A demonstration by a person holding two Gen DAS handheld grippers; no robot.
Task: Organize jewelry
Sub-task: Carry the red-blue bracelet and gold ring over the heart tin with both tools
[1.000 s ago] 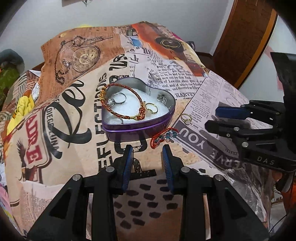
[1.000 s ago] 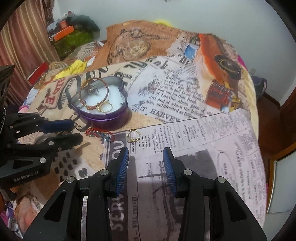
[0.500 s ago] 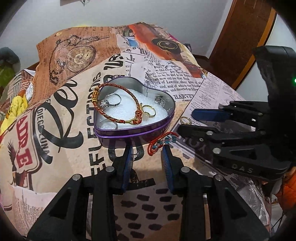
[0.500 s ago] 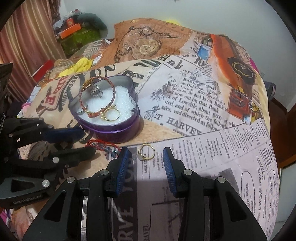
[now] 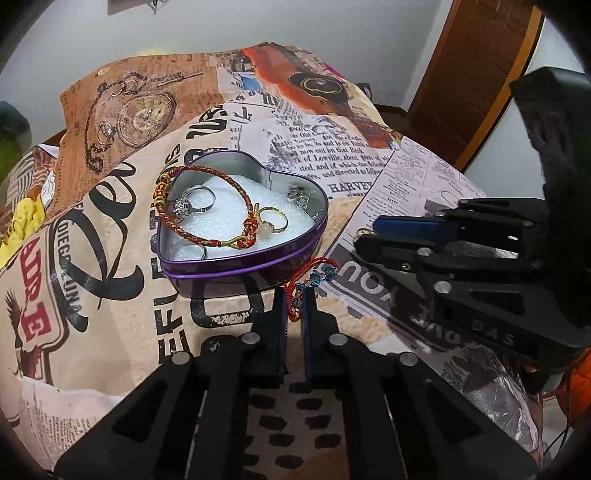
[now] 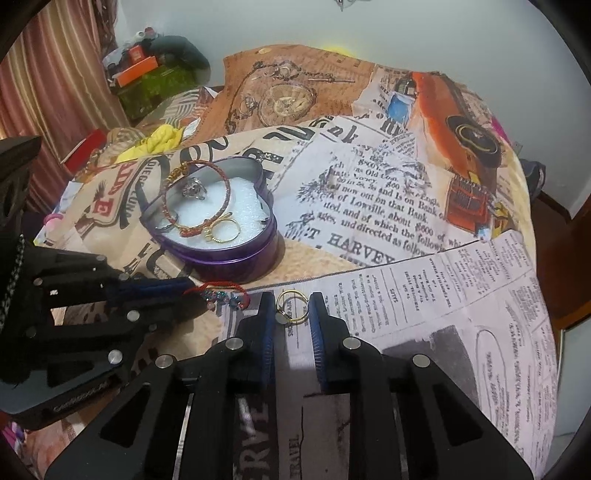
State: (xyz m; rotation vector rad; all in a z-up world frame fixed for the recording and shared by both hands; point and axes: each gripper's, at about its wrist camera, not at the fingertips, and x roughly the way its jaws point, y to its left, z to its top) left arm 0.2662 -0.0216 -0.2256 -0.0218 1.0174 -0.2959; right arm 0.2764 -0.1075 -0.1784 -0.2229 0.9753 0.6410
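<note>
Two grippers work beside the purple heart tin (image 5: 243, 254) on the collage-print cloth (image 5: 110, 258). The left gripper (image 5: 294, 306) has its jaws clenched on the red beaded bracelet (image 5: 310, 275), just in front of the tin. The right gripper (image 6: 291, 314) has its jaws released, either side of a gold ring (image 6: 290, 306) lying on the cloth. Inside the tin lie a red-gold braided bracelet (image 5: 207, 206) and several rings.

wall (image 5: 295, 26): white | door (image 5: 476, 74): brown wood | curtain (image 6: 48, 92): striped pink
</note>
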